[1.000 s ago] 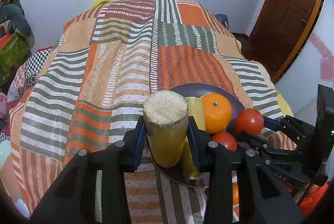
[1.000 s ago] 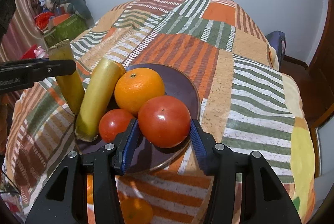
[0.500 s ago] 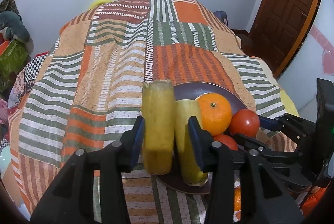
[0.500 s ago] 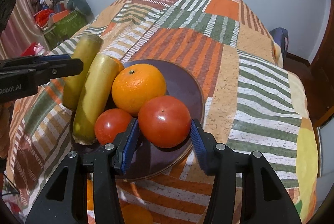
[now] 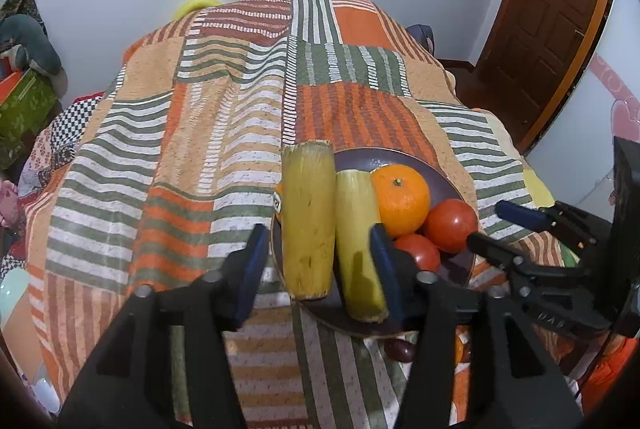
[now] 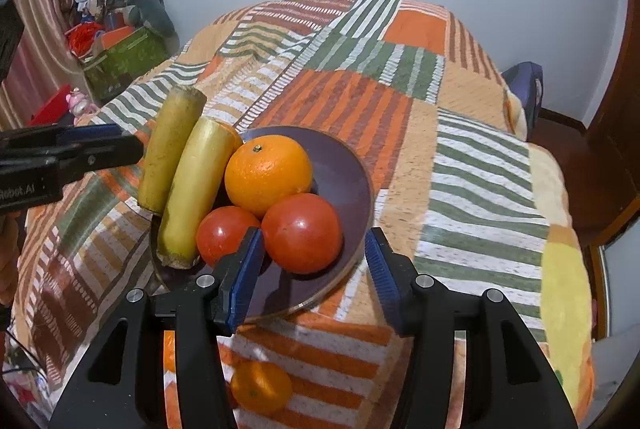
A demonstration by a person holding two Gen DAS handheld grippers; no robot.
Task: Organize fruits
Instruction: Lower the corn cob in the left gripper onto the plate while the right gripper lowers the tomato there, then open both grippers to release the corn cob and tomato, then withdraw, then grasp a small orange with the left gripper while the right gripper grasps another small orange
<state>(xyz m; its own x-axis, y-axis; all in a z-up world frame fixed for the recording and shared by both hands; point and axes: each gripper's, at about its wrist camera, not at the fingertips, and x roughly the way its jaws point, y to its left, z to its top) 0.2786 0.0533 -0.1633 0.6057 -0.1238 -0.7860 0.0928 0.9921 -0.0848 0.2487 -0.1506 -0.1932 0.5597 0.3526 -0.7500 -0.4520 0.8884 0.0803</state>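
A dark round plate lies on the striped patchwork bedspread. On it are an orange, a big tomato, a smaller tomato and two yellow-green sugarcane pieces. One piece lies in the plate. The other rests on the plate's left rim. My left gripper is open around both pieces, pads apart from them. My right gripper is open, pads apart from the big tomato.
A small orange lies on the bedspread below the plate, near the right gripper's base. A dark small fruit lies under the plate's near rim. A green box and clutter stand left of the bed. A wooden door is right.
My left gripper tipped the sugarcane piece flat onto the plate's left rim beside the other piece and opened off it. My right gripper opened off the big tomato, which now rests on the plate.
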